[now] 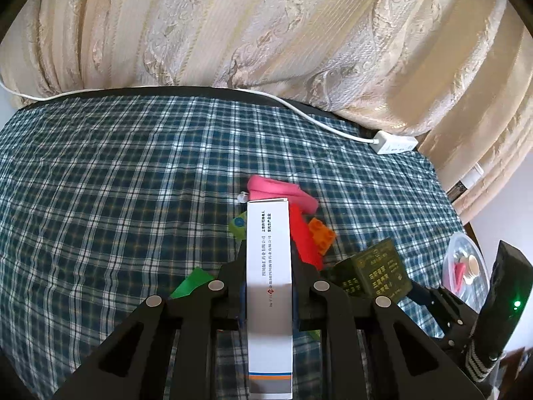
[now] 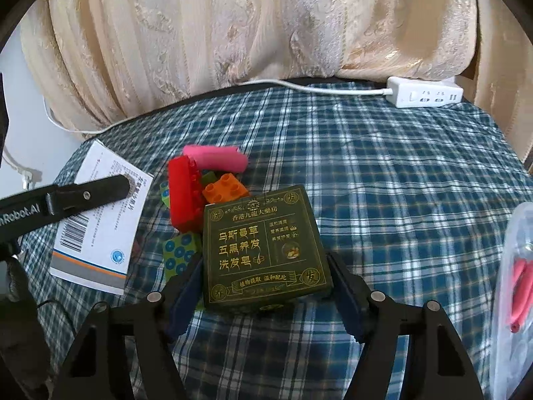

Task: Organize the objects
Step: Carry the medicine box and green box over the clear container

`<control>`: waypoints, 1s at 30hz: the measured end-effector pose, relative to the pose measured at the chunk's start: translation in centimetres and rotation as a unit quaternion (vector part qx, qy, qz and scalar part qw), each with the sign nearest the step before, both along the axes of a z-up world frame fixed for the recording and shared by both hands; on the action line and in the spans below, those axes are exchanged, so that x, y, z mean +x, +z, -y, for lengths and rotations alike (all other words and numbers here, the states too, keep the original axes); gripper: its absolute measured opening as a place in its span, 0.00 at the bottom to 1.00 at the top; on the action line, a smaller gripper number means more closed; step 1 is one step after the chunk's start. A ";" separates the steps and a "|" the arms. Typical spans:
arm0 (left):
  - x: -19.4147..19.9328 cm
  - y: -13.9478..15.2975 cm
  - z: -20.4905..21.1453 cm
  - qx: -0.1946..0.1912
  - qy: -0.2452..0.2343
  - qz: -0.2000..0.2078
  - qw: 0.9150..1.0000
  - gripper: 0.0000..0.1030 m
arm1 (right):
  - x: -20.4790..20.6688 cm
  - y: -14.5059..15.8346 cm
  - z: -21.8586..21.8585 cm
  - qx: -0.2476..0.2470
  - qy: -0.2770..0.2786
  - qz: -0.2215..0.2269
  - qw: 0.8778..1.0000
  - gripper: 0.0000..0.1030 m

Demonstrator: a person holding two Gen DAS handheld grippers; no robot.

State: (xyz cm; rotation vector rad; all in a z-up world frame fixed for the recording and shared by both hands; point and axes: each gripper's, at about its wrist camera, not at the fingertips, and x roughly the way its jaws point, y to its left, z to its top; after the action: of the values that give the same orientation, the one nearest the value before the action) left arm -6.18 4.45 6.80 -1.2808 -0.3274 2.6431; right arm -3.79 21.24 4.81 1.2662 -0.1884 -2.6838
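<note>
Clamped edge-on in my left claw (image 1: 269, 286) is a white medicine carton (image 1: 269, 286), lifted off the checked cloth (image 1: 100, 200), with lines of small Chinese print running down its narrow side and a blue-and-orange band at the near end; from the right wrist its broad face shows a barcode. My right claw (image 2: 266, 286) sits around a dark green box (image 2: 263, 250) with its jaws at the box's sides, gold Chinese lettering on top; I cannot tell if the pads press it. "nRobot.AI" reads along my left claw's finger. Beyond lie a red brick (image 2: 185, 193), an orange brick (image 2: 226, 188), a pink roll (image 2: 216, 158) and a white power strip (image 2: 424, 96).
</note>
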 end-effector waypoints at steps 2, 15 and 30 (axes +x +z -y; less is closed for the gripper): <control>0.1 0.2 -0.4 0.000 -0.004 -0.003 1.000 0.19 | 0.5 0.5 -0.5 -0.005 -0.009 -0.006 1.000 0.72; 1.3 1.7 -3.2 -0.009 -0.032 -0.023 0.999 0.19 | 4.1 2.7 -4.9 -0.033 -0.064 -0.041 0.997 0.72; 2.1 3.7 -9.8 -0.031 -0.087 -0.038 0.995 0.19 | 9.1 4.4 -15.2 -0.052 -0.180 -0.082 0.979 0.72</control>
State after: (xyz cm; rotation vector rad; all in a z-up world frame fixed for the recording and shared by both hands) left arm -4.06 14.27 10.52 -1.1651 -0.1167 2.5644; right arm 5.27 36.42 9.19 1.0585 -0.5801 -3.0145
